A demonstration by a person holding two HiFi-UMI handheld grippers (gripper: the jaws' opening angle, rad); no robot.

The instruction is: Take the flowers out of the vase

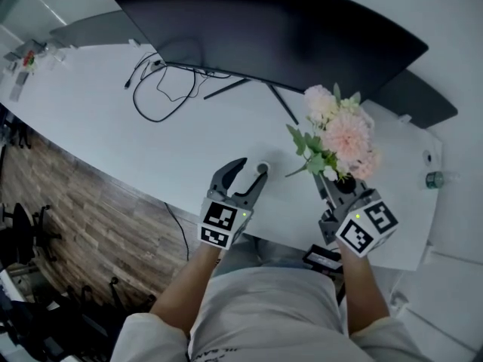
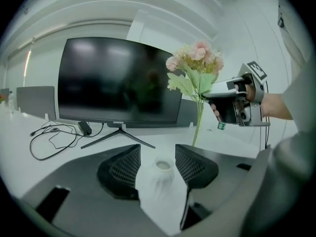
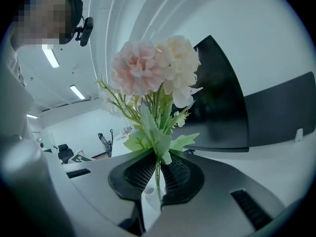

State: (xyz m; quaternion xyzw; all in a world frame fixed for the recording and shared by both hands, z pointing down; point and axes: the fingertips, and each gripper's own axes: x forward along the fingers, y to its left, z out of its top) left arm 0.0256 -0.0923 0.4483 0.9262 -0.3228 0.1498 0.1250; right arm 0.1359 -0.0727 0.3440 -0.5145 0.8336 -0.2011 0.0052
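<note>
A bunch of pink and cream flowers (image 1: pixel 343 134) with green leaves hangs clear above the white table (image 1: pixel 113 119). My right gripper (image 1: pixel 337 187) is shut on its thin green stem (image 3: pixel 158 174), and the blooms (image 3: pixel 150 70) rise above the jaws. The small white vase (image 1: pixel 263 167) stands empty on the table near the front edge. My left gripper (image 1: pixel 250 172) is open, and the vase (image 2: pixel 162 168) sits between its jaws with a gap on each side. In the left gripper view the flowers (image 2: pixel 195 60) and the right gripper (image 2: pixel 213 101) are up at the right.
A large dark monitor (image 1: pixel 287 29) on a splayed stand fills the back of the table, with a second screen (image 1: pixel 423 96) to its right. Black cables (image 1: pixel 162 89) loop at the left. A small bottle (image 1: pixel 434 179) lies by the right edge. Wooden floor and chairs are at the left.
</note>
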